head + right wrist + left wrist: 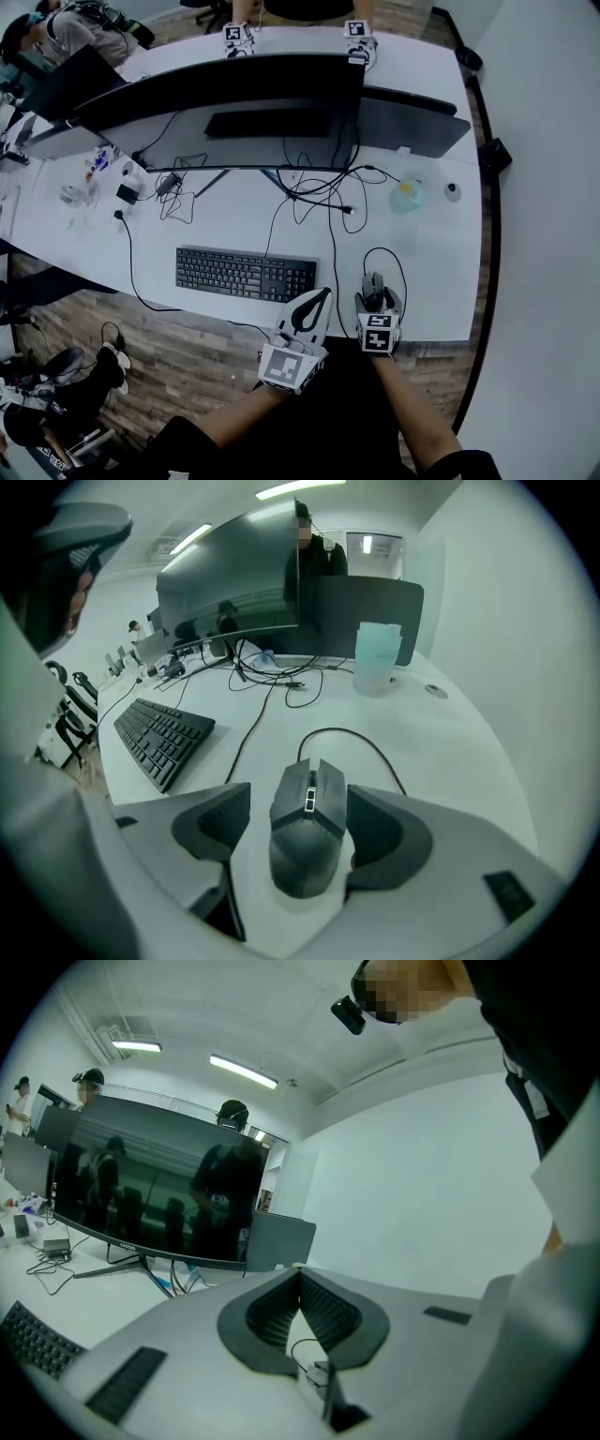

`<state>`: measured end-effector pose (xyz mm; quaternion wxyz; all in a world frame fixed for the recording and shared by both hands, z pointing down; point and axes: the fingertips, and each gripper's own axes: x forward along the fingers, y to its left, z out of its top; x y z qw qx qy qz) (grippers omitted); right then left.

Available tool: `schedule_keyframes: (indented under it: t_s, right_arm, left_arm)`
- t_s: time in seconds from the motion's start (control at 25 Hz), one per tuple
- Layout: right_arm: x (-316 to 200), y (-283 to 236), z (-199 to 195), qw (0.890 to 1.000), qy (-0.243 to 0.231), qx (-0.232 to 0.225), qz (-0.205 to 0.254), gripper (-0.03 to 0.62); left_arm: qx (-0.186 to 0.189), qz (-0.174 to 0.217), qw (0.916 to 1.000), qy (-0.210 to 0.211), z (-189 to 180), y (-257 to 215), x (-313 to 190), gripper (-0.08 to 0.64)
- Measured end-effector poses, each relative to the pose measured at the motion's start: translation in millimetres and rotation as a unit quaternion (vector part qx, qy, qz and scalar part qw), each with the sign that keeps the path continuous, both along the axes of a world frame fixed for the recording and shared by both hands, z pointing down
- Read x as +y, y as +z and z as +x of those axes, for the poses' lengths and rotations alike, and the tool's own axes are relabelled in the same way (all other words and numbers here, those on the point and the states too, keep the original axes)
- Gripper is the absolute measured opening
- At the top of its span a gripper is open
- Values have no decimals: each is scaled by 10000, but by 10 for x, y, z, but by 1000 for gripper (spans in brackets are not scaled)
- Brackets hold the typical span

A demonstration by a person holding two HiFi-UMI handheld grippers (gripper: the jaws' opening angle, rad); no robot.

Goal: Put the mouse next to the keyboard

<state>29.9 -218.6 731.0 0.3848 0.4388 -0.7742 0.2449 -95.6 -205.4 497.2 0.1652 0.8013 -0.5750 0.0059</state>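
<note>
Desk: keyboard mid-front, mouse near front edge, a gap to its right. Right gripper jaws apart, straddling mouse, not clamped; best to close evenly on both sides, then slide left w/o snagging cable. Left gripper jaws together, empty. Mouse's long axis runs along the jaws, nose & cable end pointing away from the person.

Shown: one keyboard, one mouse, two grippers (left gripper, right gripper). Behind: one large monitor, apparently a second monitor, one pale container.
</note>
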Motion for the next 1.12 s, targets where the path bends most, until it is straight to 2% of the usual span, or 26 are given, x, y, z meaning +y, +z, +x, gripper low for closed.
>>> schedule_keyframes:
  t_s: [0.2, 0.48, 0.56, 0.64, 0.8, 0.96, 1.12]
  right_arm:
    - [206, -353, -98, 9992, 27, -305, 258, 322]
    - [533, -1124, -98, 9908, 442, -928, 880, 316]
    - [610, -1387, -66, 9866, 555, -1029, 1138, 246]
    - [691, -1642, -41, 9817, 623, -1175, 1360, 214]
    - [812, -2155, -8, 9660, 755, -1715, 1779, 39]
    - [908, -2643, -10, 9487, 535, -2225, 2181, 18]
    - [1111, -3003, 104, 9394, 180, -2275, 2559, 18]
  left_arm:
    - [52, 95, 9998, 162, -65, 5, 272, 3]
    - [286, 144, 9992, 229, -104, -31, 627, 3]
    - [342, 195, 9990, 232, -94, -89, 693, 3]
    - [384, 277, 9986, 220, -65, -177, 763, 3]
    - [395, 444, 9981, 170, 30, -383, 914, 3]
    - [323, 583, 9977, 145, 213, -567, 1059, 3]
    - [227, 700, 9972, 91, 526, -723, 1260, 3]
